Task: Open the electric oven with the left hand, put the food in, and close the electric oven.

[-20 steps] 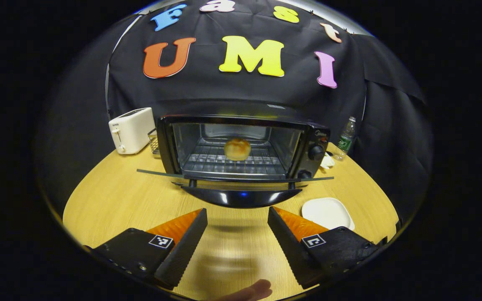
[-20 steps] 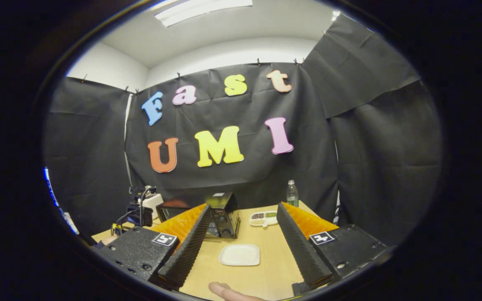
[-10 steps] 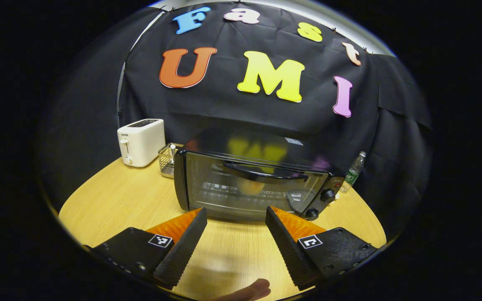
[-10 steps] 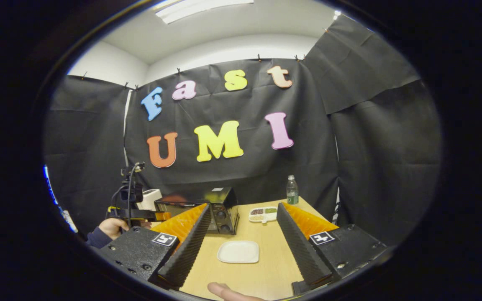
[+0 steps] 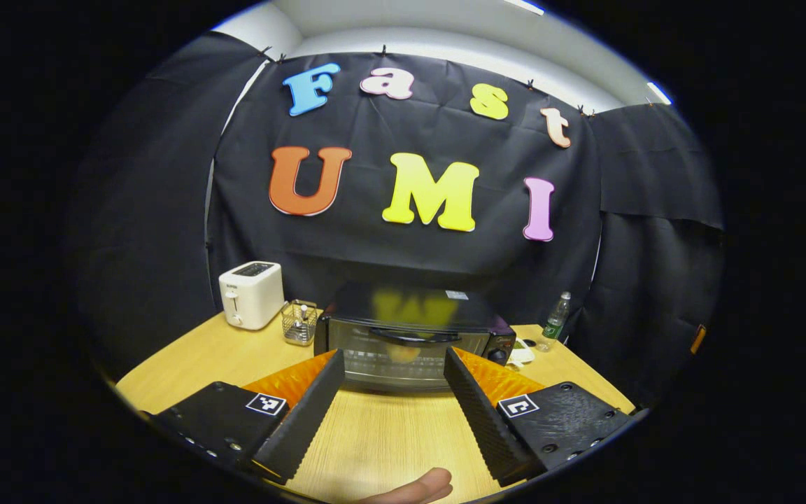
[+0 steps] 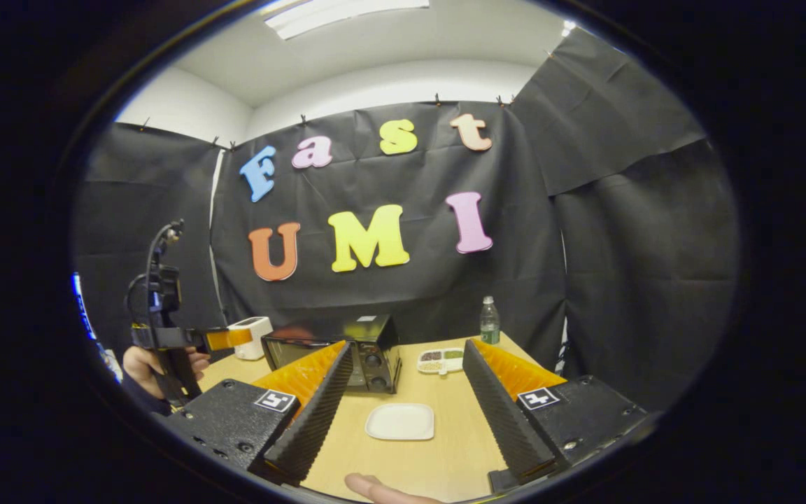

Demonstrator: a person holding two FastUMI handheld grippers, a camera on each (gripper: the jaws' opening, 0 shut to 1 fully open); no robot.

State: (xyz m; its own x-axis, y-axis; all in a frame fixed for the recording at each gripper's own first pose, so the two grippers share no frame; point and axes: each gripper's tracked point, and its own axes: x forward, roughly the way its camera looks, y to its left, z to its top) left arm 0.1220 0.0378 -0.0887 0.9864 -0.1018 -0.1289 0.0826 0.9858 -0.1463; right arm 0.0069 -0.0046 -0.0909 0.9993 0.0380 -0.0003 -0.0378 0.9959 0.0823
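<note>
The oven point(image 5: 410, 343), door closed with the food point(image 5: 403, 352) seen inside, is located at 12 o'clock of the left gripper point(image 5: 392, 399), whose fingers are spread wide and hold nothing.

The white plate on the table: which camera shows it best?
The right gripper view: the white plate lies bare and whole on the wooden table, between the right gripper's open fingers. In the left gripper view I can't make out the plate; the oven sits ahead there, door shut.

Left claw point(image 5: 392, 399) open, held level, empty; right claw point(image 6: 406, 406) open, empty, angled down.
</note>
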